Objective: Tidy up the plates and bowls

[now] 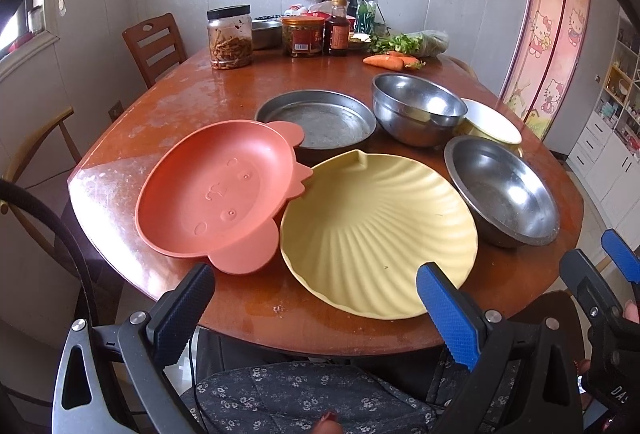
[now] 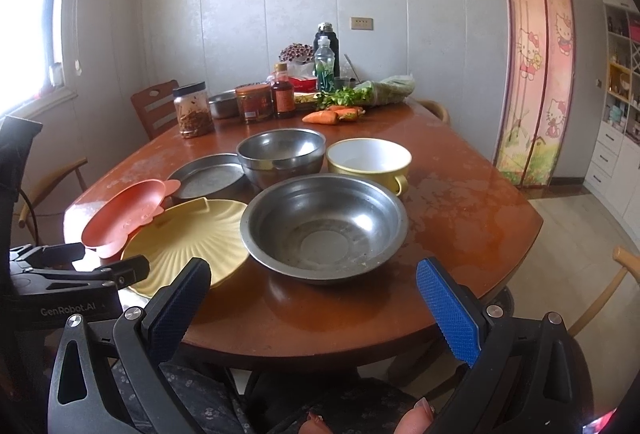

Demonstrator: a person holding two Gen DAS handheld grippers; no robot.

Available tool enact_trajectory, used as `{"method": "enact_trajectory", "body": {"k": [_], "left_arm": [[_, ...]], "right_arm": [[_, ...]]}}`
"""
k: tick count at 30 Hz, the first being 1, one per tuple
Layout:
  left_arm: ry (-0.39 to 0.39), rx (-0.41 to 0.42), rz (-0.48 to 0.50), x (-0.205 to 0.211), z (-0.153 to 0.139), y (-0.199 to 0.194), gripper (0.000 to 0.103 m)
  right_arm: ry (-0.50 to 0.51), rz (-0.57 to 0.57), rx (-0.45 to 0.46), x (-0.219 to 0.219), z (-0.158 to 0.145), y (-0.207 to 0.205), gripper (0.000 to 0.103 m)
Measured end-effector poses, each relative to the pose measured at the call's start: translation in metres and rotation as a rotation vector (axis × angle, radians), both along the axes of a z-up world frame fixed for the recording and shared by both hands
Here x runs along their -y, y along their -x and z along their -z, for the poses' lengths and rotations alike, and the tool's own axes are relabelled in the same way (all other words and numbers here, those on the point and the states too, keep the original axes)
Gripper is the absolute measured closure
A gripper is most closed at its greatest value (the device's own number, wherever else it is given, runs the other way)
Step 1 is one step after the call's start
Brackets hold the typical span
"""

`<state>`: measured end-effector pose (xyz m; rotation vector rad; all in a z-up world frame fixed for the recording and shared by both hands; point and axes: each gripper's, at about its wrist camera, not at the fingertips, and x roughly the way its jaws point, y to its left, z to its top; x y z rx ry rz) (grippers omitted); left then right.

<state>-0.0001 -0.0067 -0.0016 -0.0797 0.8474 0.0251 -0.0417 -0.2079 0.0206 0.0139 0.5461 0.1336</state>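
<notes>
Left wrist view: my left gripper (image 1: 316, 310) wide open, holding nothing, at near table edge (image 1: 120, 194). Yellow shell plate (image 1: 376, 230) just ahead between fingers; orange plate (image 1: 216, 190) ahead-left, rim overlapping it. Flat steel pan (image 1: 316, 122) beyond.

Right wrist view: my right gripper (image 2: 314, 302) wide open, empty. Large steel bowl (image 2: 324, 226) directly ahead, close. Stacked steel bowls (image 2: 280, 154) and yellow cup-bowl (image 2: 370, 160) farther ahead.
</notes>
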Motion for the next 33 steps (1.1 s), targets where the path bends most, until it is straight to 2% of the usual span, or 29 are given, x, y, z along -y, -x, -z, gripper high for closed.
{"method": "enact_trajectory", "body": {"k": [13,24,33], "left_arm": [[-0.002,0.027,-0.011,-0.007,-0.006,0.009,0.001],[0.000,0.042,-0.019,-0.013,-0.010,0.014,0.001],[0.016,0.058,-0.042,-0.027,-0.013,0.018,0.001]], "right_arm": [[0.020,-0.010,0.008,-0.007,-0.003,0.003,0.000],[-0.026,-0.045,0.026,-0.013,-0.006,0.006,0.000],[-0.017,-0.070,0.062,-0.023,-0.016,0.011,0.000]]}}
